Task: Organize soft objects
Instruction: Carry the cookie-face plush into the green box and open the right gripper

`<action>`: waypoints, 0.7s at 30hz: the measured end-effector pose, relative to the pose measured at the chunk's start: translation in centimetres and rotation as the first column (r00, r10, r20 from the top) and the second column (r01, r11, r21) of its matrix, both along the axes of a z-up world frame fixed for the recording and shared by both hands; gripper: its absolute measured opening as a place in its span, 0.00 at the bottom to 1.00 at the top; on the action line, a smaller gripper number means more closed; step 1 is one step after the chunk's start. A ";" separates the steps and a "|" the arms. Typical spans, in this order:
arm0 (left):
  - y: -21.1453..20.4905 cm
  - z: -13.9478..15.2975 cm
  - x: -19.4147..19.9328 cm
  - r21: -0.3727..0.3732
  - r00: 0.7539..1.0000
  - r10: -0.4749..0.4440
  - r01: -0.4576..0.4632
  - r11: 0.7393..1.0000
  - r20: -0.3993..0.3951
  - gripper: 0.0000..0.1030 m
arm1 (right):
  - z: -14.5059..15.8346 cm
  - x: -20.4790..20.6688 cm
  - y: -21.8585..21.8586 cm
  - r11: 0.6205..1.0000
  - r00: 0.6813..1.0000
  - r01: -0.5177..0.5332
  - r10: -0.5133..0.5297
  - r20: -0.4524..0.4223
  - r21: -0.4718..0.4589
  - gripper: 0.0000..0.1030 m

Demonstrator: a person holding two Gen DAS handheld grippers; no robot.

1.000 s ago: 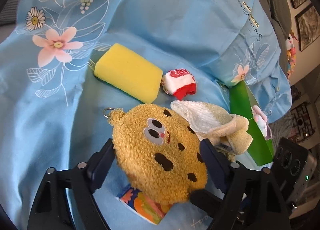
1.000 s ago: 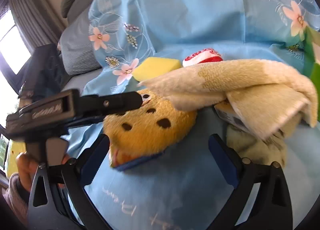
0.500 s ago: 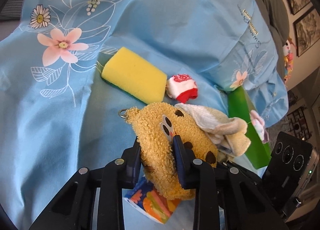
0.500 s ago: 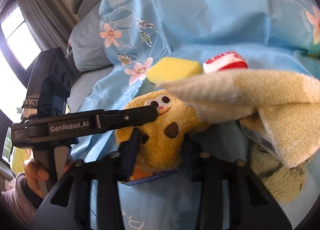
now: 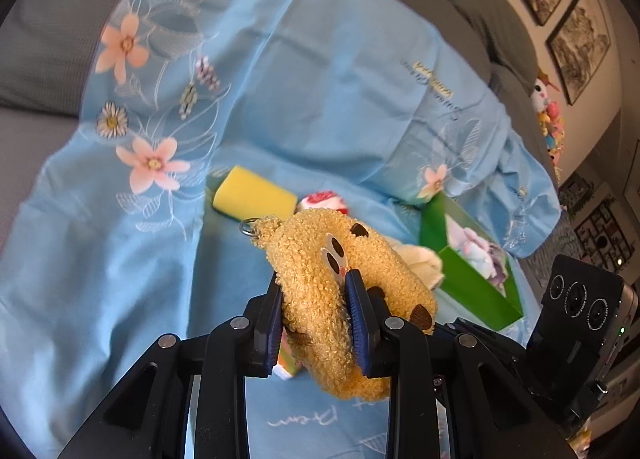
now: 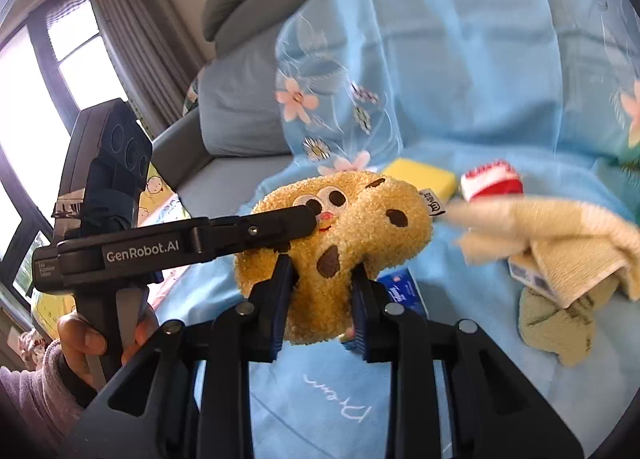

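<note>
Left wrist view: the left gripper [image 5: 316, 291] pinches the plush [image 5: 340, 279] at lower centre, its jaws pressed into the fur. A sponge [image 5: 254, 195] and a sock [image 5: 324, 201] lie just above on the sheet [image 5: 320, 79], and a green box [image 5: 472, 275] sits to the right.

Right wrist view: the right gripper [image 6: 320, 279] squeezes the same plush [image 6: 340, 235] at centre frame. A towel [image 6: 560, 235] is draped at the right edge.
</note>
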State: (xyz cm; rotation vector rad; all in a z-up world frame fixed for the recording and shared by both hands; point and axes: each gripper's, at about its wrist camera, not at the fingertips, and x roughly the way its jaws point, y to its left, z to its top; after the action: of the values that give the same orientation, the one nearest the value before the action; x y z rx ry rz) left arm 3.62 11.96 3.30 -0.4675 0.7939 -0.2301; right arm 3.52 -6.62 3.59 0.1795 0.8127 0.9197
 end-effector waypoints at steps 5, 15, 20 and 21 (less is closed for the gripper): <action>-2.0 2.4 -0.7 0.024 0.998 -0.021 0.020 1.000 0.056 0.28 | 2.4 -1.3 -1.9 1.000 0.998 0.025 -0.026 0.057 0.014 0.26; -8.8 5.5 0.3 0.072 0.987 -0.136 0.130 0.989 0.086 0.28 | 5.2 -2.2 -8.3 0.991 0.981 0.127 -0.130 0.143 0.035 0.26; -13.9 5.6 2.1 0.108 0.972 -0.221 0.212 0.971 0.074 0.28 | 4.9 -1.6 -12.6 0.975 0.966 0.215 -0.220 0.139 0.048 0.26; -14.7 5.5 2.5 0.110 0.969 -0.235 0.227 0.968 0.070 0.28 | 4.7 -1.5 -13.3 0.972 0.962 0.230 -0.234 0.138 0.048 0.26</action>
State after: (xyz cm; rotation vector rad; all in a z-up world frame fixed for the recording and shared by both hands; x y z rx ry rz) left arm 6.11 -2.70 8.84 -0.2673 0.7745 -0.4215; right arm 2.01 -19.96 8.29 0.2288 0.6298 0.7152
